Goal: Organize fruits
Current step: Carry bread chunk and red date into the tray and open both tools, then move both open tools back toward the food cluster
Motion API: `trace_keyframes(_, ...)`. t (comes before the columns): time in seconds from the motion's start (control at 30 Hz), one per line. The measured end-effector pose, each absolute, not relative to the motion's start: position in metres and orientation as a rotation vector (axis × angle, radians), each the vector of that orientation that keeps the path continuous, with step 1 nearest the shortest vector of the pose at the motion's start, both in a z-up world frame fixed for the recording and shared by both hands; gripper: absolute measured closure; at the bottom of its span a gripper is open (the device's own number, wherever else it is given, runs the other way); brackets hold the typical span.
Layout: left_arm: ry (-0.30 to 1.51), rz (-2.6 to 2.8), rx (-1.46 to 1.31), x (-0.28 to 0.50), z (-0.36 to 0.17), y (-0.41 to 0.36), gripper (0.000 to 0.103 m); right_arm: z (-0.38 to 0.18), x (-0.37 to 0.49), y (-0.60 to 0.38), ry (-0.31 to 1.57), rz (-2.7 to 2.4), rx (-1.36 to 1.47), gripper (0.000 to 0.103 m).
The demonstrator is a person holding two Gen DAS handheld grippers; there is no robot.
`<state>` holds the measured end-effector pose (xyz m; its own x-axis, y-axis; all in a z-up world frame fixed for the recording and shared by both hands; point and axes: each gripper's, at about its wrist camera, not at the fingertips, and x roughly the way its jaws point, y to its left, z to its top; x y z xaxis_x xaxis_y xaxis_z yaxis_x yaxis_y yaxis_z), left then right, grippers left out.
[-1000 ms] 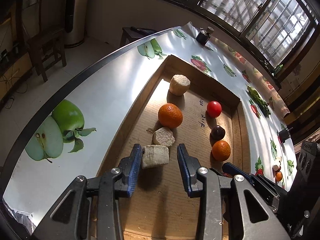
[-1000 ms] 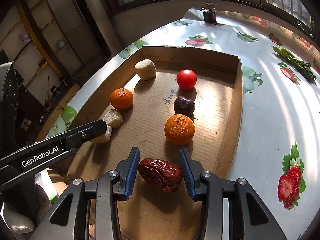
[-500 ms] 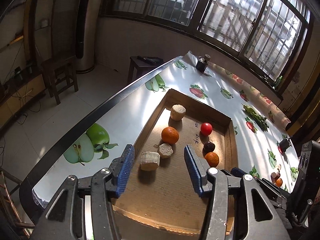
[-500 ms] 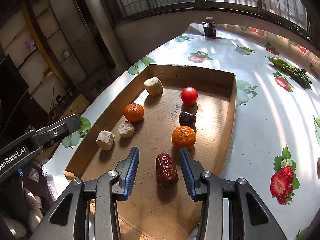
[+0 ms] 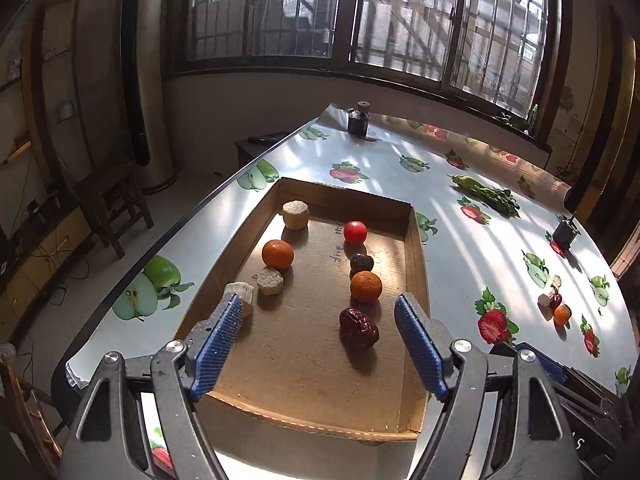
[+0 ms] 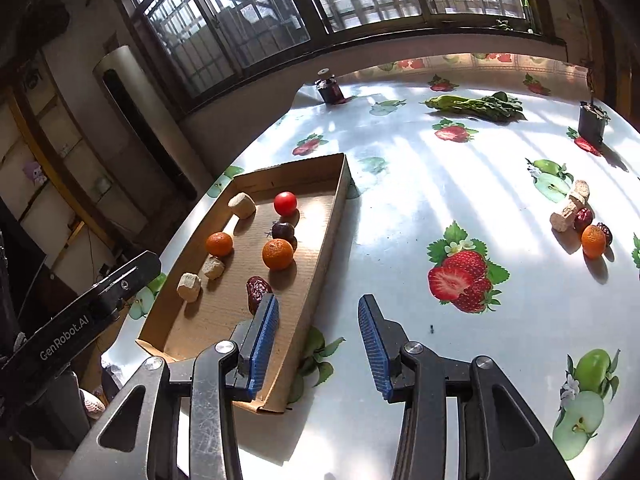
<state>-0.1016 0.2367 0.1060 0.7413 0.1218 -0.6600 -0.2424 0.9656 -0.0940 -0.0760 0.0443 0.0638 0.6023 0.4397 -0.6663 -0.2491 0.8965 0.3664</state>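
Both grippers, left (image 5: 320, 334) and right (image 6: 318, 338), gaped empty; the red date (image 5: 358, 328) lay between the left's fingers, inside the cardboard tray (image 5: 412, 240).

**Colours on the fruit table**

The table (image 6: 420, 200) cover is shiny white, printed all over with red strawberries and green apples. The tray (image 5: 414, 264) is plain brown cardboard. Inside it: two bright oranges (image 5: 277, 254), one red tomato (image 5: 355, 232), a wrinkly dark red date (image 5: 358, 328), a dark purple-brown fruit (image 5: 361, 263) and pale beige chunks (image 5: 295, 213). Both tongs have ribbed blue pads (image 6: 262, 340) on black and grey metal.
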Motion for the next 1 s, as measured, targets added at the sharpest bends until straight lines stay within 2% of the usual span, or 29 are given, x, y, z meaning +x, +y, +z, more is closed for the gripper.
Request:
trace_keyframes(0.33,0.713,0.183,-0.095,-0.108,0.109,0.2,0.025,0.058,-0.088,0.013,0.834,0.367,0.286,0.058)
trace_keyframes(1.0,0.742,0.164,-0.042,-0.104,0.101,0.175,0.025,0.052,-0.088,-0.004,0.841,0.371,0.331,0.058)
